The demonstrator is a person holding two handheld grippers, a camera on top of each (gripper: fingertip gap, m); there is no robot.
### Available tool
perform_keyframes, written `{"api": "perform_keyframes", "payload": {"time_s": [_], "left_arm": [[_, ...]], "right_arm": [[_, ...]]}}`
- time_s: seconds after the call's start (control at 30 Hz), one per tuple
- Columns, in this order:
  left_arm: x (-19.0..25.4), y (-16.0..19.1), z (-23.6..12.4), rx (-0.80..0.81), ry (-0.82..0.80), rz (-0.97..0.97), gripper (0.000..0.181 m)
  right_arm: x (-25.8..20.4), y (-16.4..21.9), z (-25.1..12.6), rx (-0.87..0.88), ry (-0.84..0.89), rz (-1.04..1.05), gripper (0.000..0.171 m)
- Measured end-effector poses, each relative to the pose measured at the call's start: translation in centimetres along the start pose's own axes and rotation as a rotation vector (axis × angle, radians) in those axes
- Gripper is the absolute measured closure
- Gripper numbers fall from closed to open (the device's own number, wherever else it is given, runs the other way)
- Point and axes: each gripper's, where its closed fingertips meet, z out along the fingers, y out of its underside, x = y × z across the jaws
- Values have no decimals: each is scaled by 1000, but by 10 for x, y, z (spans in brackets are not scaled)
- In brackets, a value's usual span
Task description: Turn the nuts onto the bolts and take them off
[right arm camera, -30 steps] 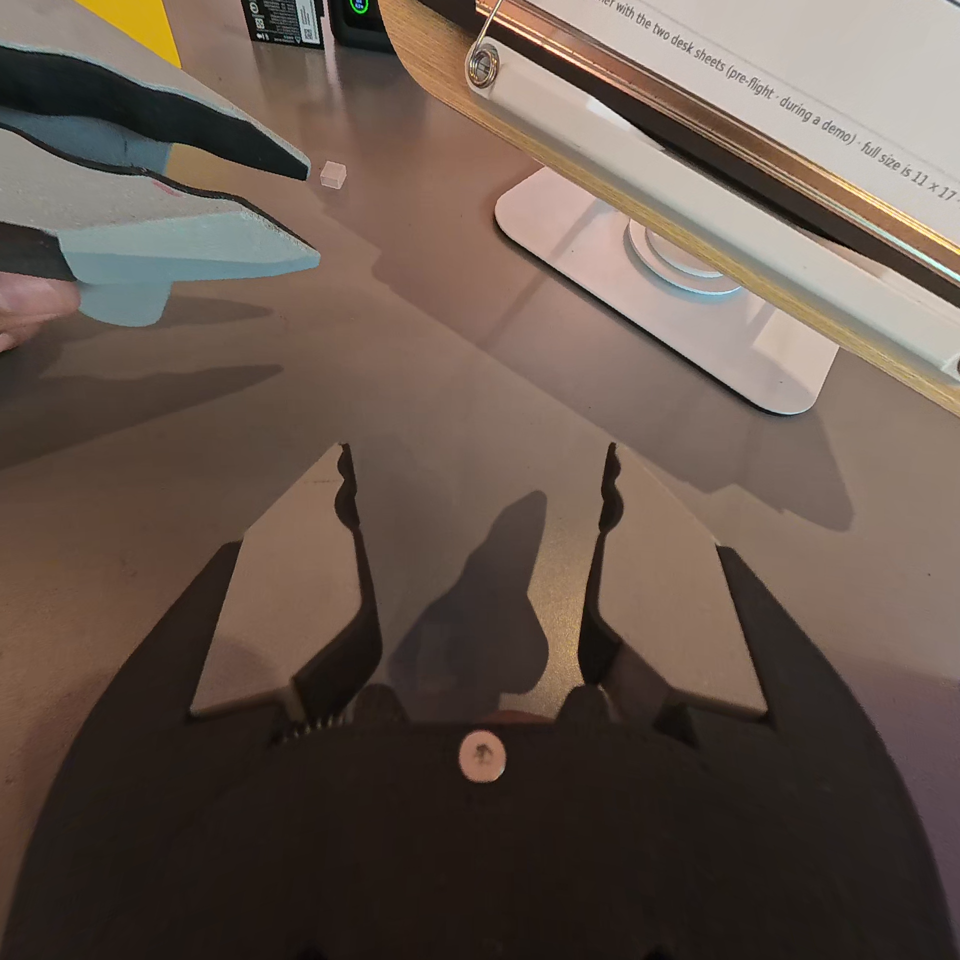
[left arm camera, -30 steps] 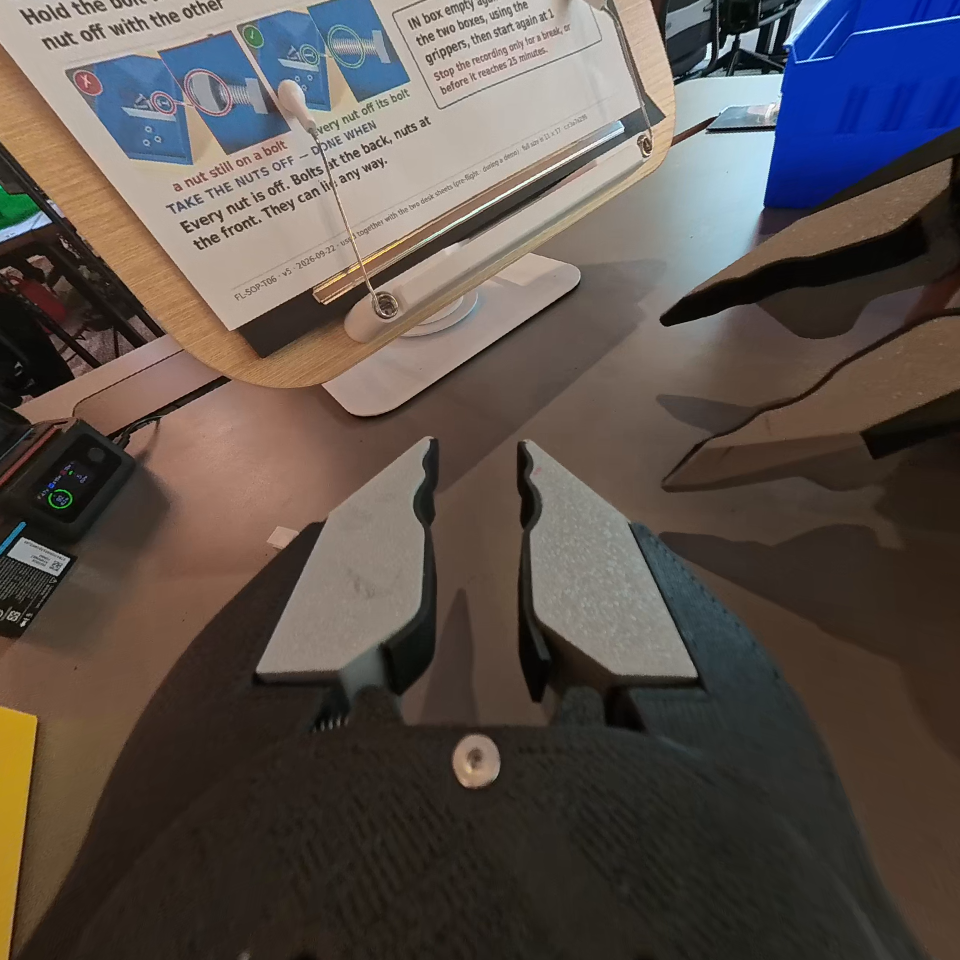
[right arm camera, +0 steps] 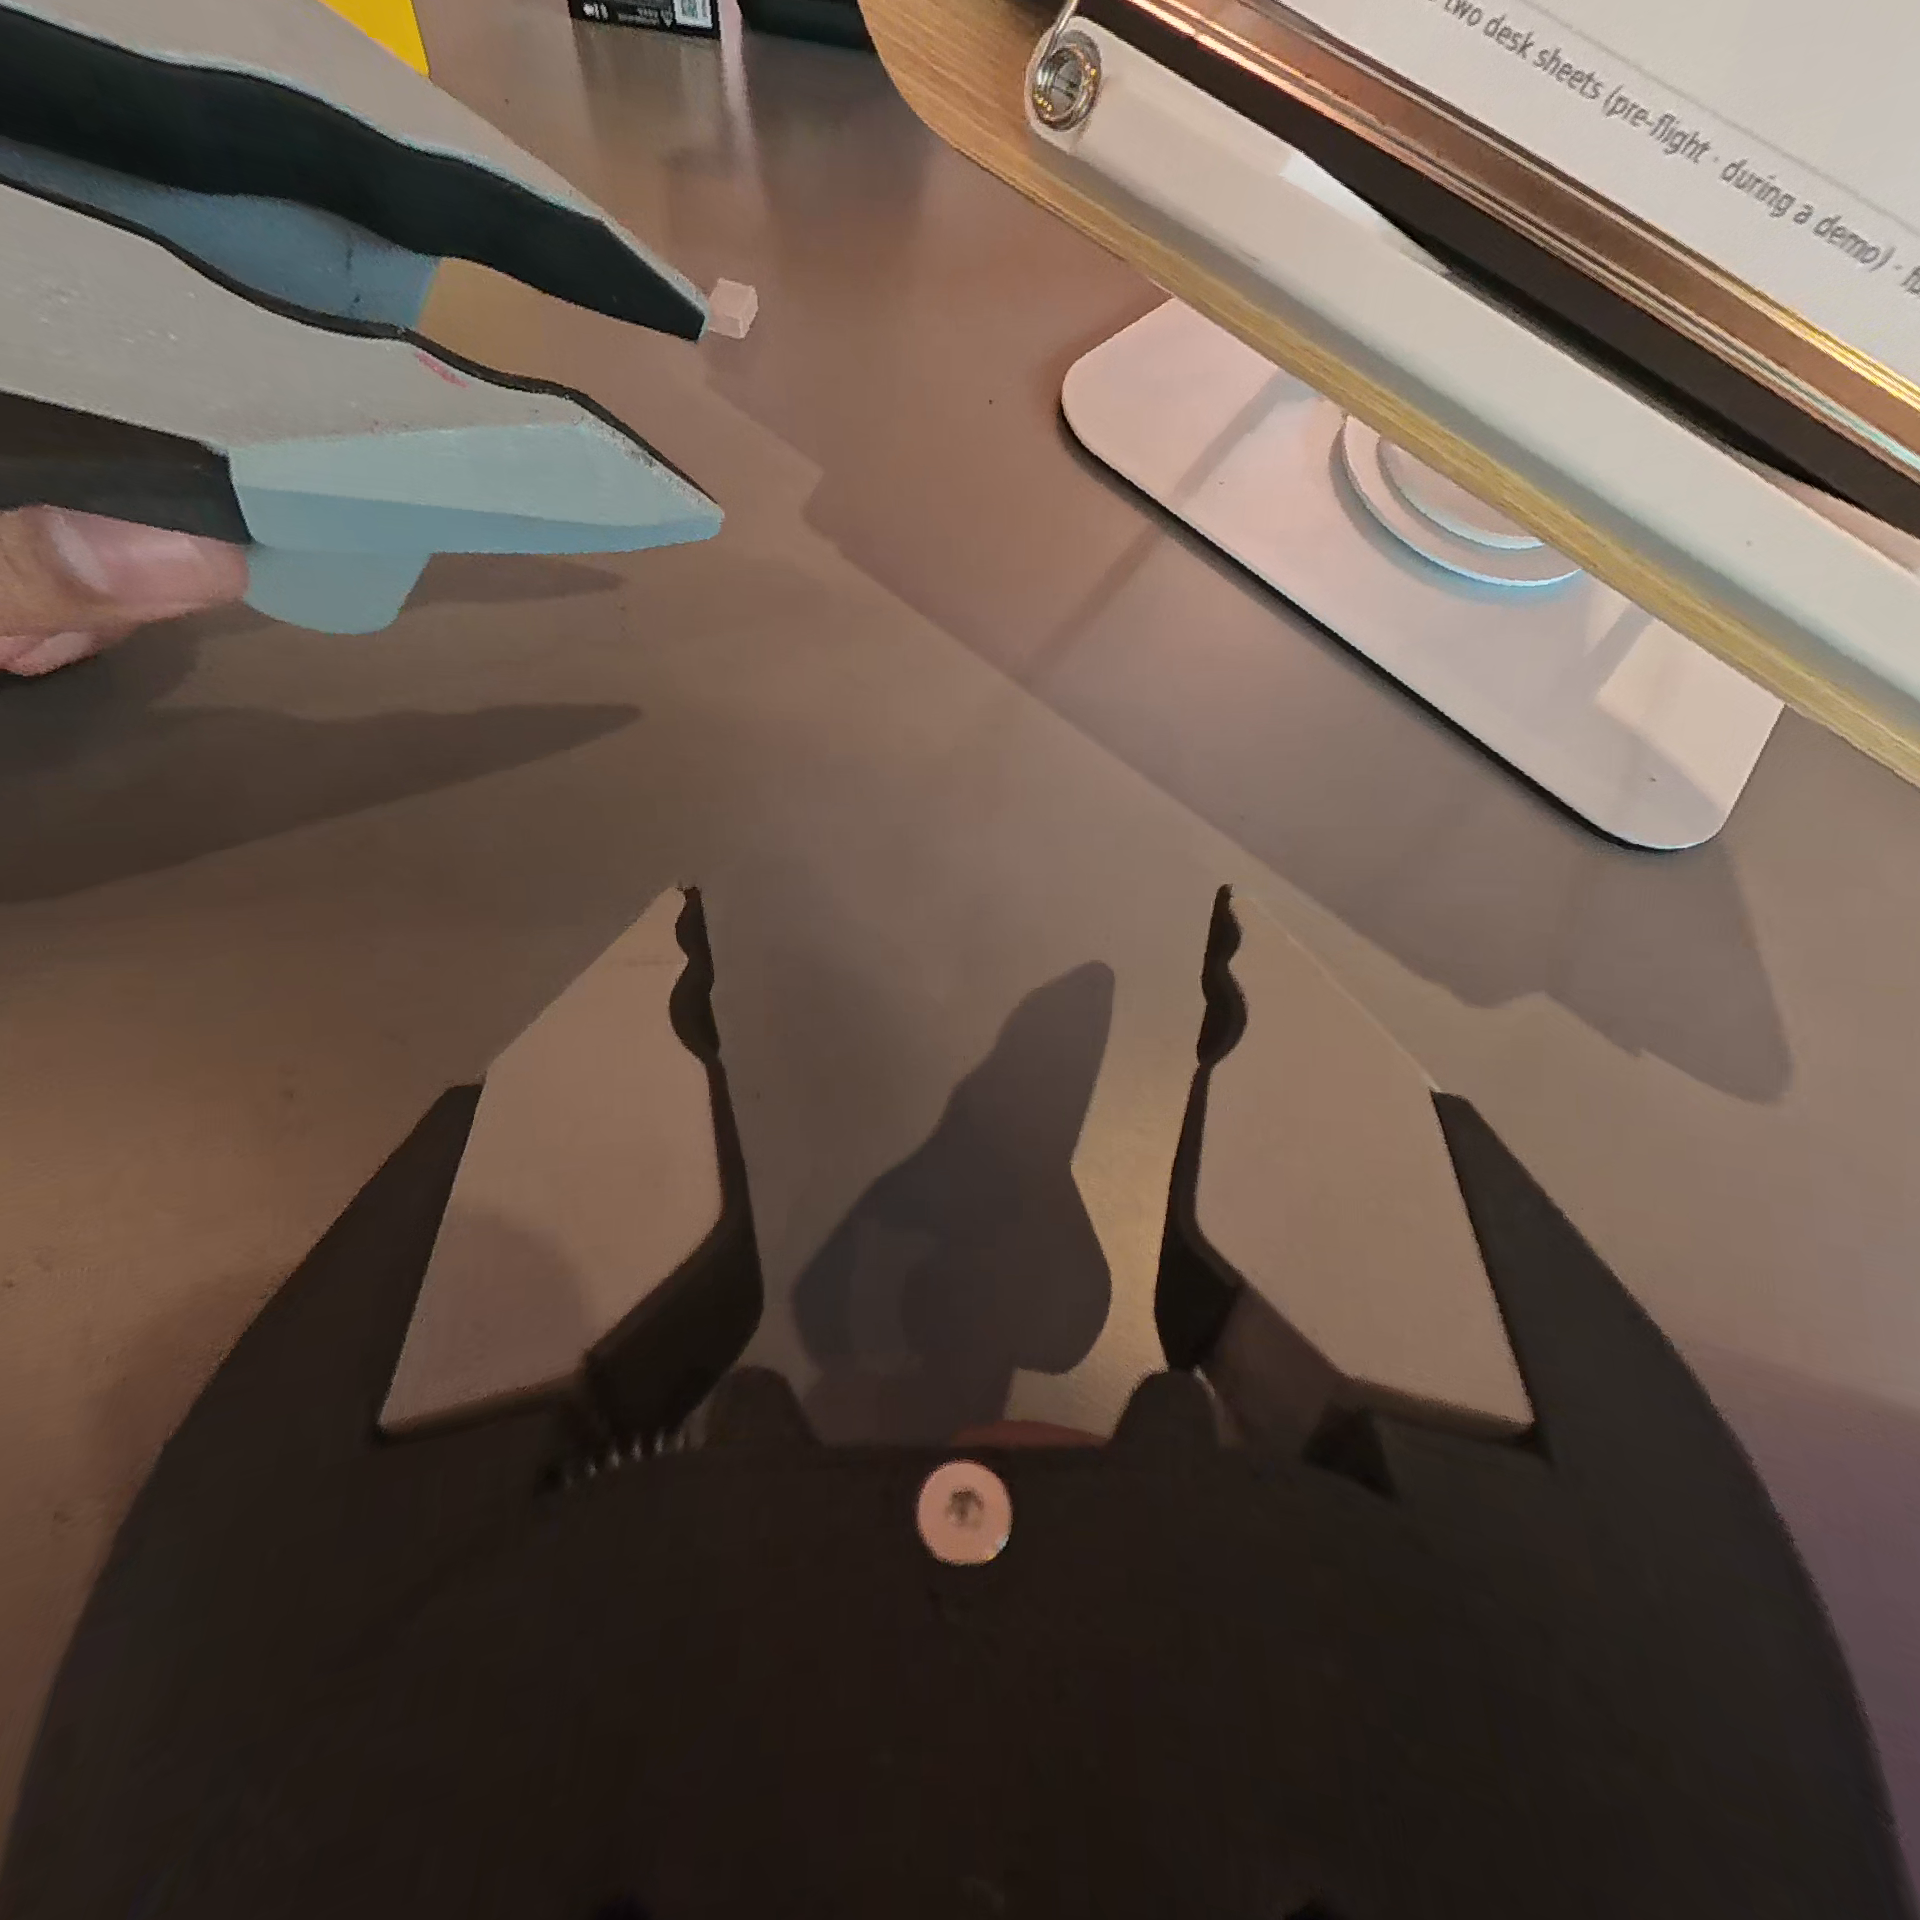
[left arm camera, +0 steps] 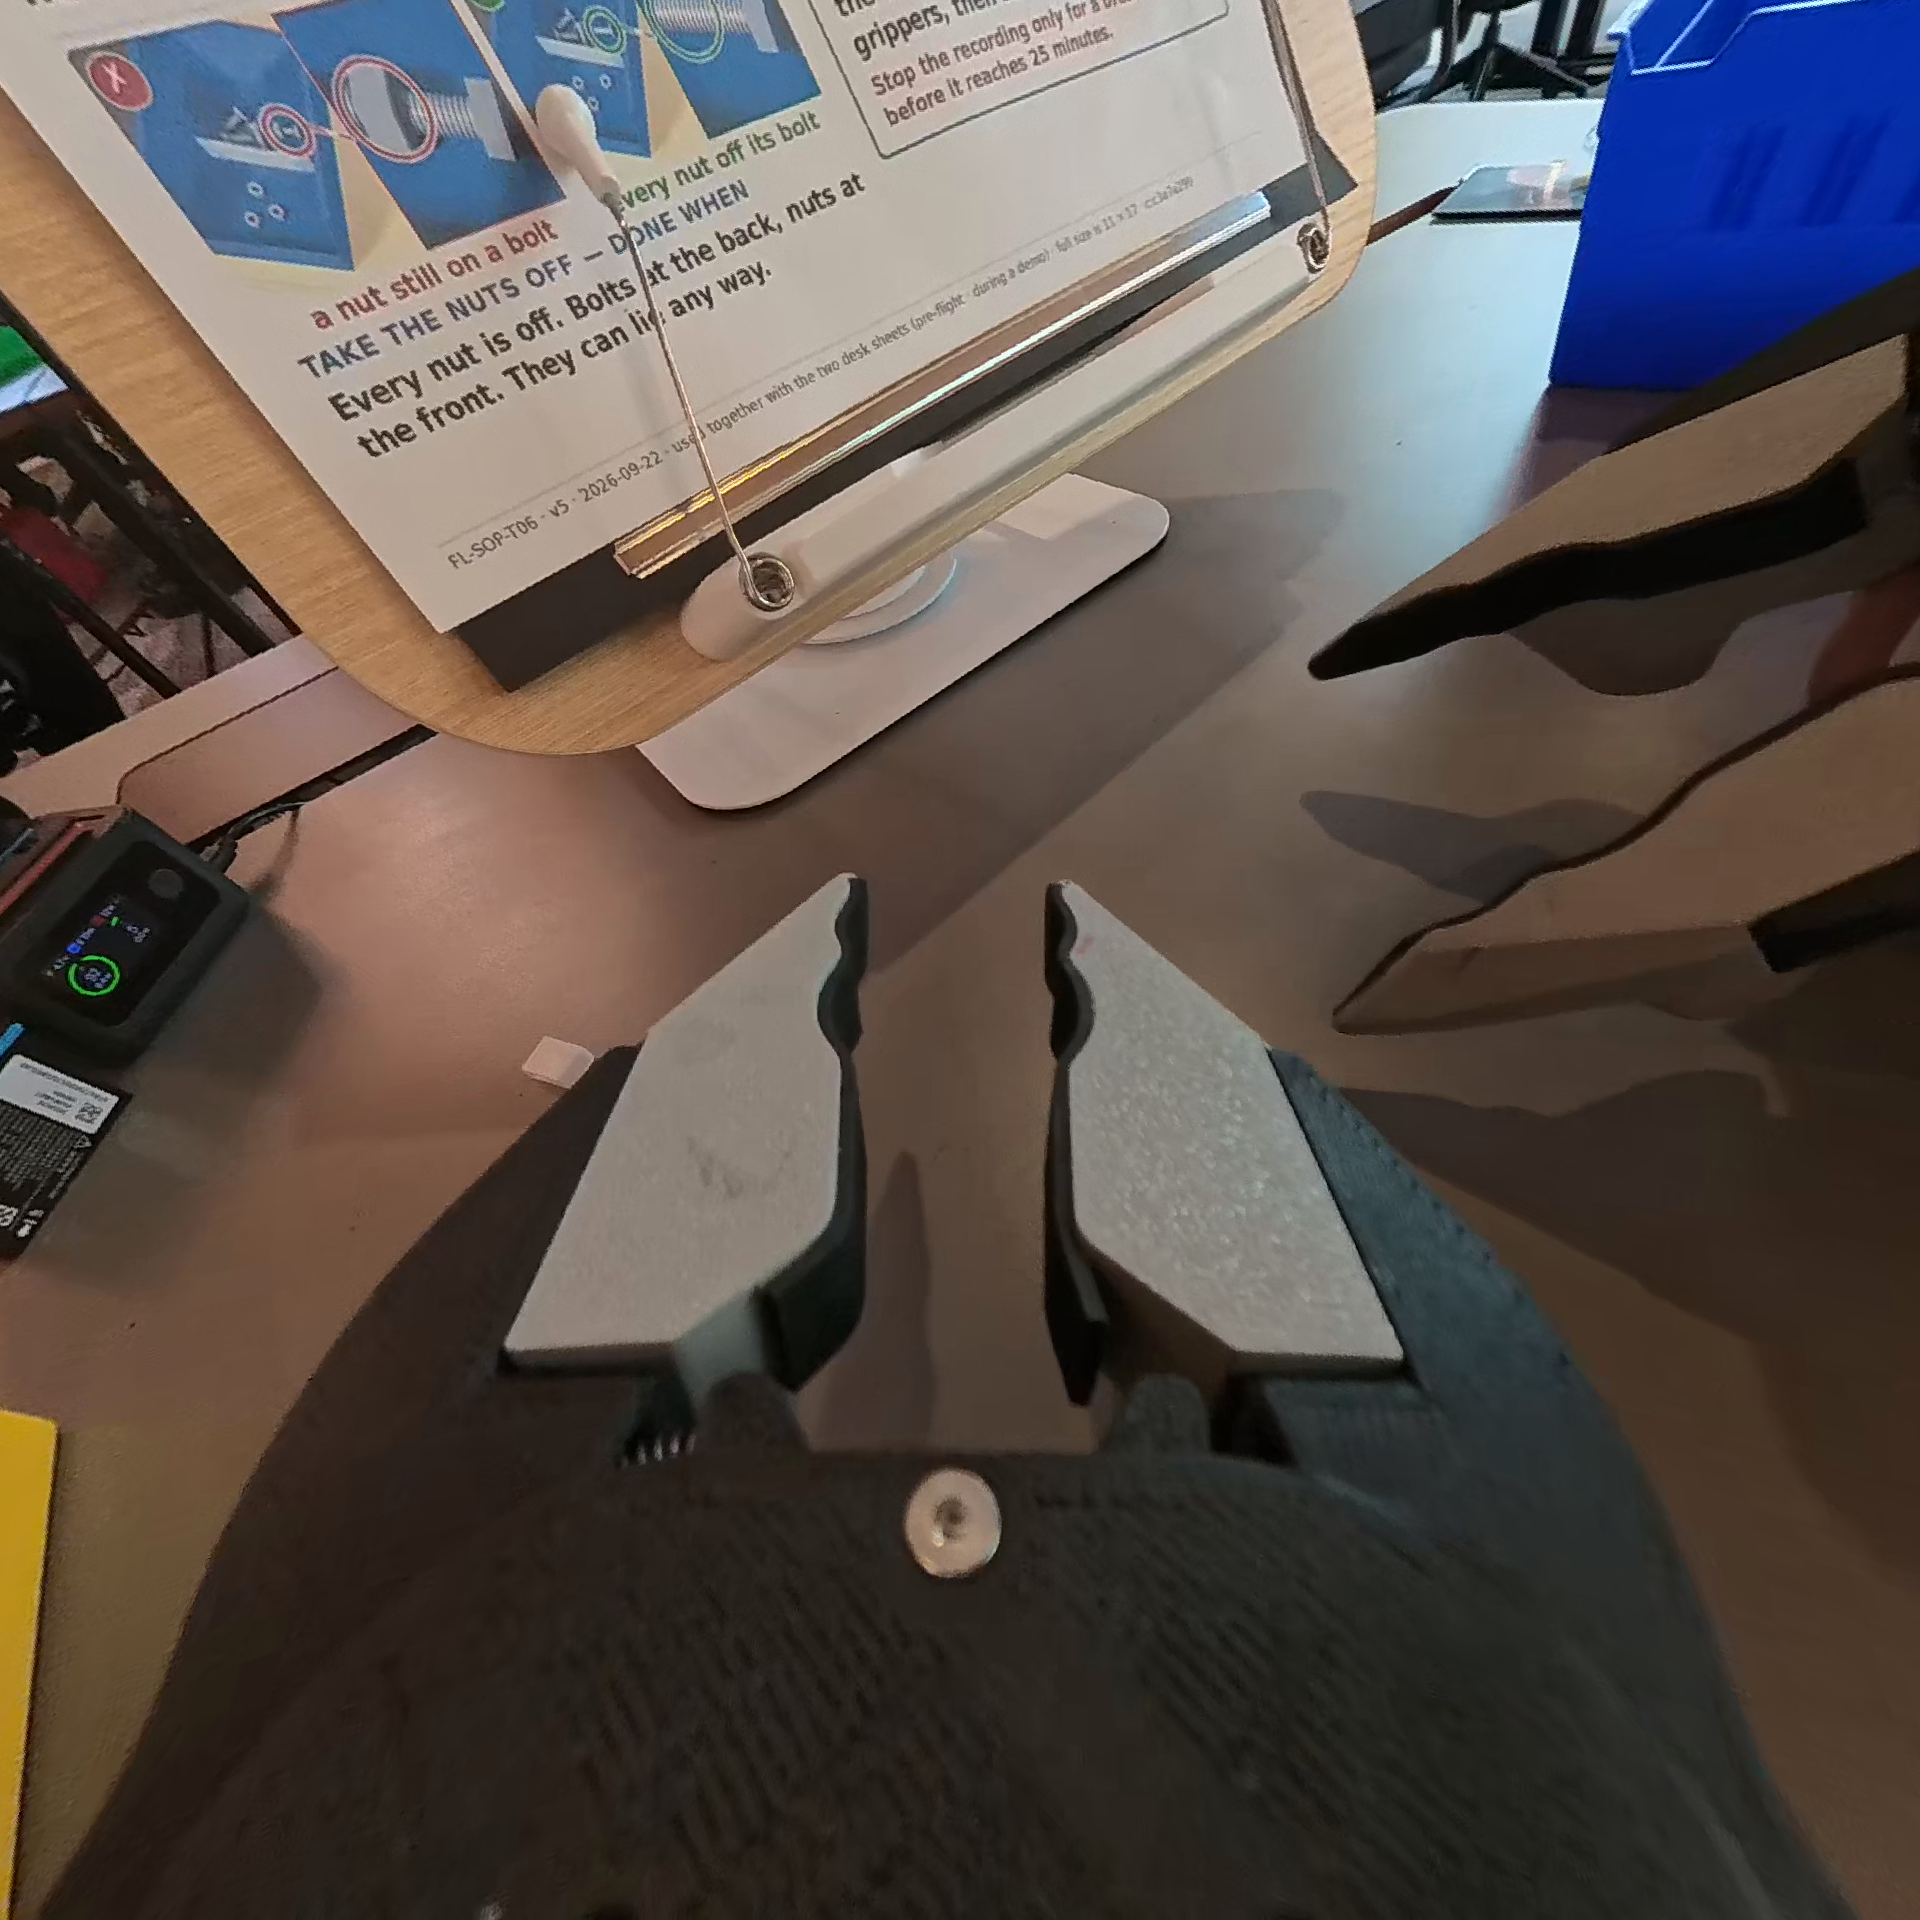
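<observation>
- Compared with a second ago, both grippers are sitting a little closer to the document stand (left arm camera: 665,436), and the left gripper's fingers are standing slightly wider apart than before.
- Left of the stand, a small black device with a lit screen (left arm camera: 99,961) is resting on the counter (left arm camera: 436,935), with a yellow sheet (left arm camera: 21,1621) lying nearer the camera.
- In front of the stand, the left gripper (left arm camera: 954,904) is hovering over the counter, its fingers parted by a narrow gap and holding nothing.
- Beside those fingers, a tiny pale cube (left arm camera: 556,1062) is lying on the counter.
- Right of the left gripper, the right gripper (right arm camera: 954,904) is hanging before the stand's white base (right arm camera: 1403,665), fingers spread wide and empty.
- Right of the stand, a blue bin (left arm camera: 1756,177) is standing at the counter's back.
- Nuts and bolts are not showing in either view.
</observation>
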Motion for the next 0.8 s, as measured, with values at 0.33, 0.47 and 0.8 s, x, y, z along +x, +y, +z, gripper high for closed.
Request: {"api": "perform_keyframes", "payload": {"time_s": [0.33, 0.47, 0.8], "left_arm": [[12, 5, 3, -45, 29, 31, 146], [27, 6, 0, -62, 67, 50, 143], [45, -62, -97, -12, 264, 183, 149]], "right_arm": [[-6, 3, 3, -21, -35, -15, 80], [-11, 5, 4, -38, -65, -37, 81], [-35, 10, -2, -42, -190, -100, 83]]}}
